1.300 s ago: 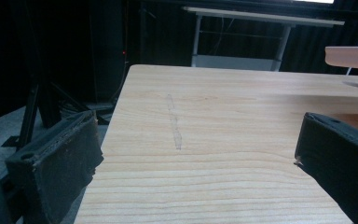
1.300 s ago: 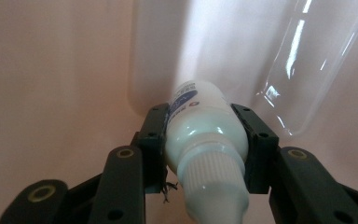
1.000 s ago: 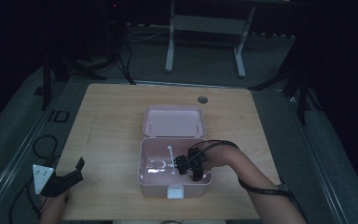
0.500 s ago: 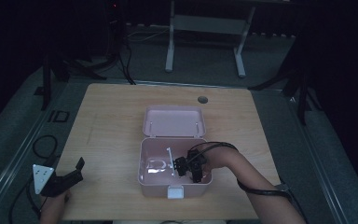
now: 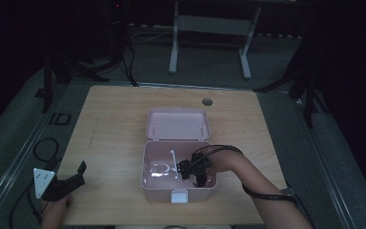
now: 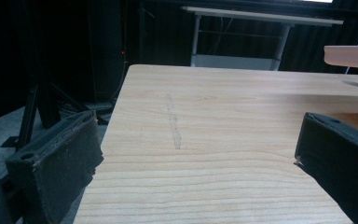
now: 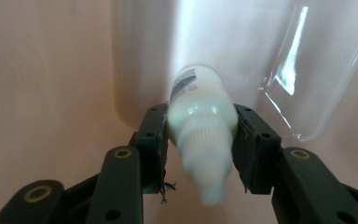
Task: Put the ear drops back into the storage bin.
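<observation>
We have the right gripper (image 7: 200,140) closed on a small white bottle (image 7: 200,116), one pad on each flank just behind its ribbed neck, nozzle toward us. The grip sits near the shoulder, where the body narrows; we judge the bottle could pivot or squirt out toward the nozzle if we squeeze harder or swing fast. A clear plastic piece (image 7: 317,70) lies at 2 o'clock from the bottle, and we could snag it. All this sits inside the pink box (image 5: 147,157), whose wall we might clip on lifting out. Our left gripper (image 5: 69,183), at 9 o'clock from the box near the table (image 5: 114,119) edge, is wide open and empty.
</observation>
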Demonstrator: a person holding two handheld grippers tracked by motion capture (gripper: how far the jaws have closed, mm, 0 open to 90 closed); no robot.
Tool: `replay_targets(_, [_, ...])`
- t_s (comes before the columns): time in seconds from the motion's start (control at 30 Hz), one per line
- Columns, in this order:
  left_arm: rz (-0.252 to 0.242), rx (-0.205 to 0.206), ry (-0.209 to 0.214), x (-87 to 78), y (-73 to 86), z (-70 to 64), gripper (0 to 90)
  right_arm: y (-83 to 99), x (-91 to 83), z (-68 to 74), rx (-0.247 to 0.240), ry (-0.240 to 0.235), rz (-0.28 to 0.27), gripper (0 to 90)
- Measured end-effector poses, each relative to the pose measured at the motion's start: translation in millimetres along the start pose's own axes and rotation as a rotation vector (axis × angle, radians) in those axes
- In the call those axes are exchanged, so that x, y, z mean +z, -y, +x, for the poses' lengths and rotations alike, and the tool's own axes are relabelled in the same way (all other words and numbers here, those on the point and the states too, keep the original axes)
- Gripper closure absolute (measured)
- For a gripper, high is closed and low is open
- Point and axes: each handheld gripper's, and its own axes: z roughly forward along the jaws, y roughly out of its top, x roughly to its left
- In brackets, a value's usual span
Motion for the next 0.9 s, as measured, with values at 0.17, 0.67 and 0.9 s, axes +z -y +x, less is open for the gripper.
replay_targets(0.17, [0.001,-0.002,0.0,0.0,0.0,0.2,0.4,0.4,-2.5,0.2,-0.003,0.001,-0.007,57.9])
replay_targets(0.67, [0.002,-0.003,0.0,0.2,-0.1,0.1,0.4,25.0,-82.4,8.3,0.004,0.074,-0.148,54.4])
replay_targets(0.9, [0.0,-0.001,-0.002,0.1,-0.1,-0.2,0.4,46.5,-108.4,11.2,0.036,0.133,-0.219,52.4])
